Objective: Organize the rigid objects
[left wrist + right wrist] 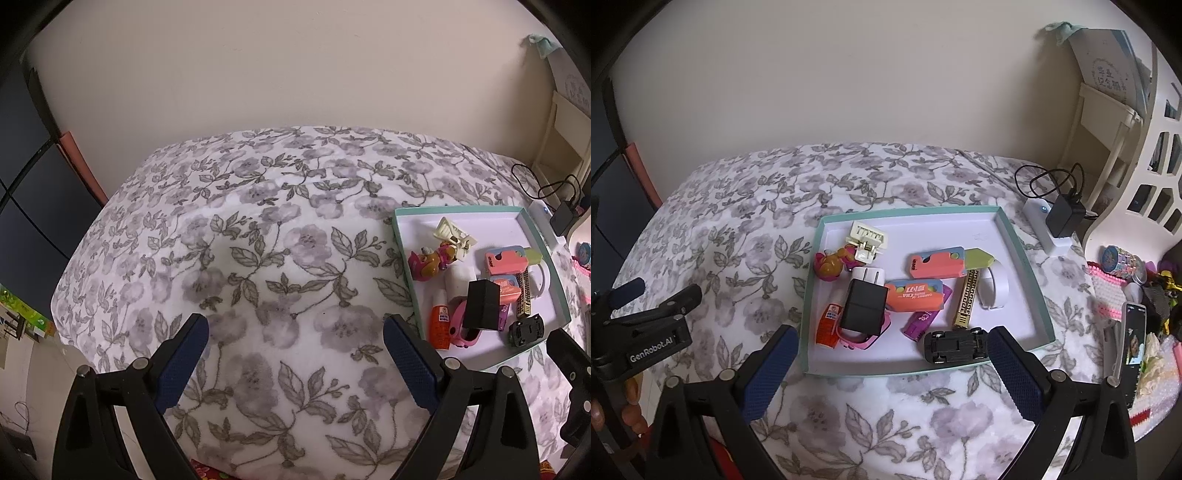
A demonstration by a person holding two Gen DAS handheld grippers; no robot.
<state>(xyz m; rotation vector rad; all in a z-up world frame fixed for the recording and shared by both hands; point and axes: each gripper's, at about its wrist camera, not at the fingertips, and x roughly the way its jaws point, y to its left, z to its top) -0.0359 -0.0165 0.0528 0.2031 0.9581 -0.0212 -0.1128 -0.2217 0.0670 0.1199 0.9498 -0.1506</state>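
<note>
Presently showing tray (1021, 258) rim clear on floral bed (258, 258), toy car (956, 346) lying at near edge; left tool (295, 343) and right tool (892, 354) both gaping wide, gripping nothing.

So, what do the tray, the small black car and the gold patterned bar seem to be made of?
The tray looks like matte cardboard: thin flat walls, teal outside, white inside. The small black car seems to be moulded plastic, perhaps with metal parts; it lies upside down and its underside shines slightly. The gold patterned bar looks like shiny metal or metallic-coated plastic; the look cannot settle which.
</note>
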